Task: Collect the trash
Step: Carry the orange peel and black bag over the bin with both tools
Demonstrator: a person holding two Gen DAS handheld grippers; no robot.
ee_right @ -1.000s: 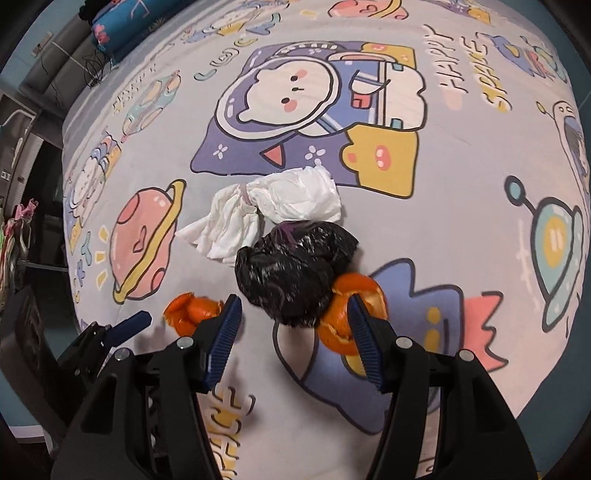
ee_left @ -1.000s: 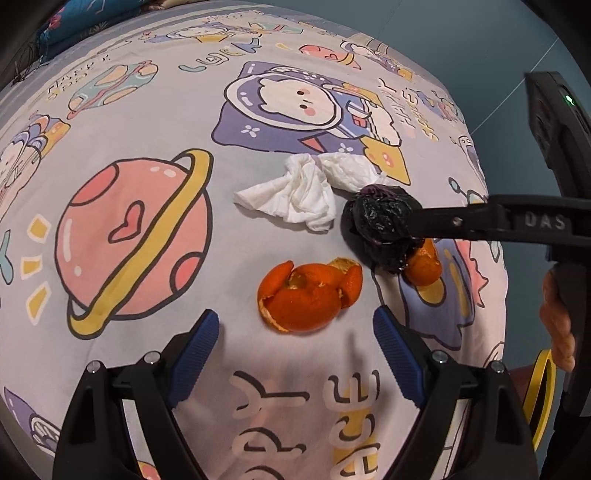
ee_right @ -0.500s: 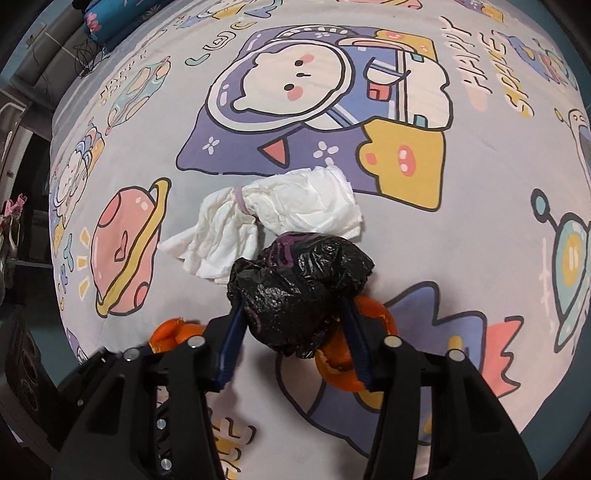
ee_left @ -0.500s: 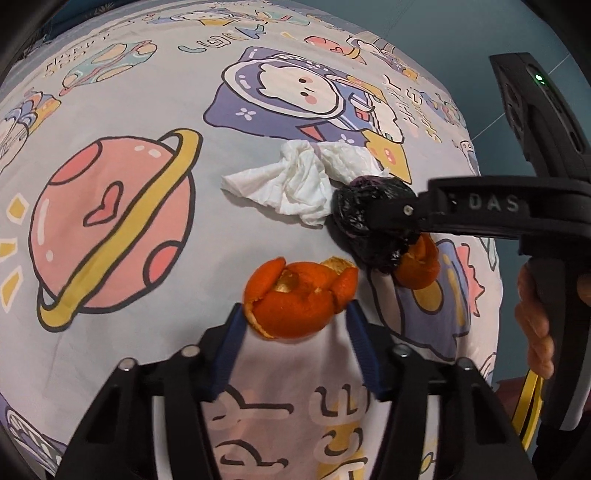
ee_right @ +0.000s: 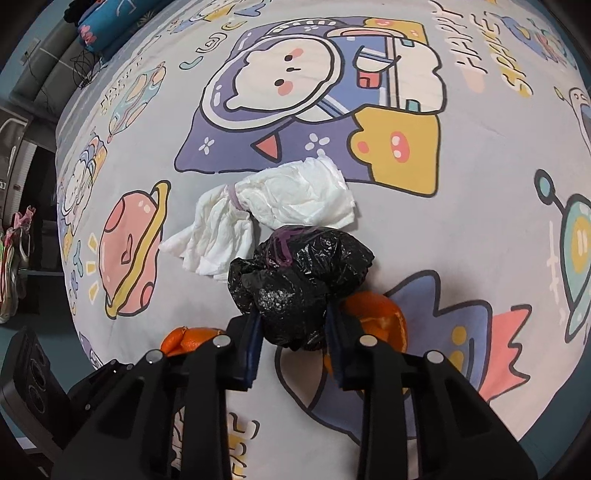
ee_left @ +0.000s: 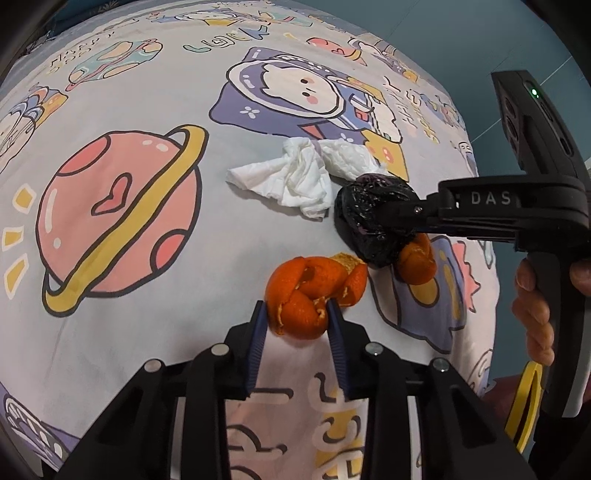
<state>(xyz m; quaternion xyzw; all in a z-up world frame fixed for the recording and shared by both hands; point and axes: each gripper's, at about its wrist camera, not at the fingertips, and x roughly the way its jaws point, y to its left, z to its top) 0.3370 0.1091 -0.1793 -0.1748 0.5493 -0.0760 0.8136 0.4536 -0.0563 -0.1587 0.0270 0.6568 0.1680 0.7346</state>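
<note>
On the cartoon-print bedsheet (ee_left: 122, 295) lies a curled orange peel (ee_left: 314, 280). My left gripper (ee_left: 295, 306) is closing on its near end, and both blue pads press into it. A crumpled black plastic bag (ee_right: 299, 273) sits between the pads of my right gripper (ee_right: 293, 314), whose jaws are closing and squeezing it. A second orange peel (ee_right: 380, 321) lies against the bag's right side, partly behind the right finger. White crumpled tissue (ee_right: 280, 206) rests just beyond the bag and touches it.
The bed's right edge (ee_left: 480, 229) drops off to a teal floor close behind the bag. A person's hand (ee_left: 532, 310) grips the right gripper's handle there. A folded blue blanket (ee_right: 110, 22) lies at the bed's far left corner.
Both grippers' jaws have closed in from wide open. The left pads now pinch the orange peel, which has curled up tighter. The right pads now squeeze the black bag.
</note>
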